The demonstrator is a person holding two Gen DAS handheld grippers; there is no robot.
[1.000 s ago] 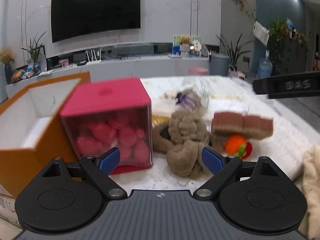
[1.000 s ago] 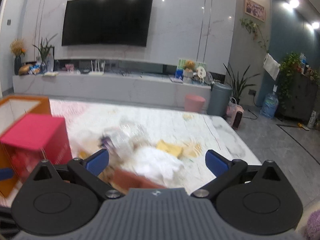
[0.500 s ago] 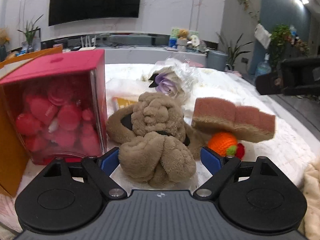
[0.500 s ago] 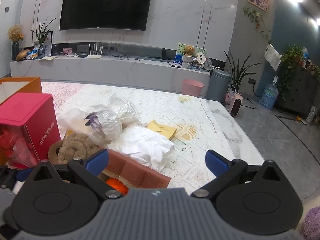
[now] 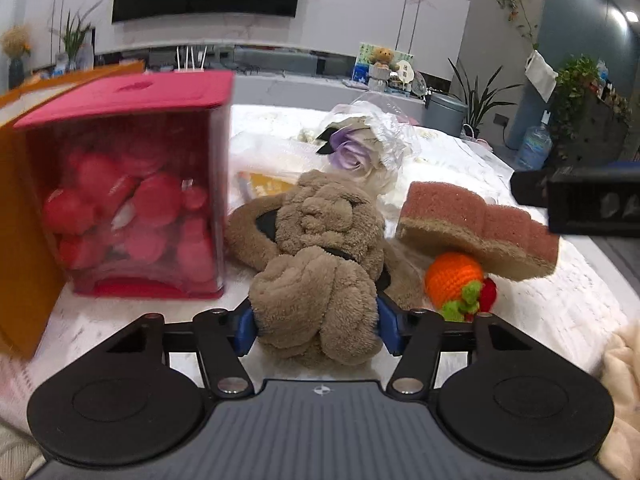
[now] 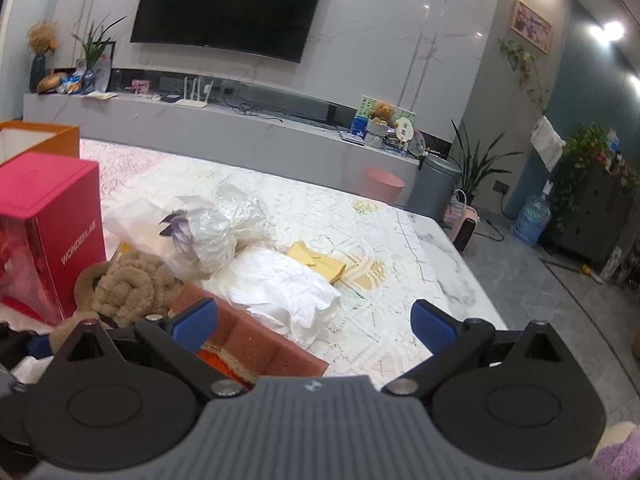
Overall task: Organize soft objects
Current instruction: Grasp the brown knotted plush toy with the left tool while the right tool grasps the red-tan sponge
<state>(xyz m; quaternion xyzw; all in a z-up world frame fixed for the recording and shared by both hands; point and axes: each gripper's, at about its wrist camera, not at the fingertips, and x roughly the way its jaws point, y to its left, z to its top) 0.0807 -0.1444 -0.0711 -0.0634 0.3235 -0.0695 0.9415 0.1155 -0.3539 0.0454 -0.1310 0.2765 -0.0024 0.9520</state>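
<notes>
The right gripper (image 6: 314,322) stands with its blue-padded jaws wide apart and nothing between them, above a pale patterned table (image 6: 380,240). Below its left finger lies a reddish-brown sponge (image 6: 256,340), with something orange just beneath it (too hidden to name). Left of the sponge sits a tan knotted plush (image 6: 124,284), beside a pink box (image 6: 48,216). Behind them lie a crumpled white cloth (image 6: 280,284), a clear plastic wrap (image 6: 224,224) holding a purple flower, and a yellow cloth (image 6: 316,264).
</notes>
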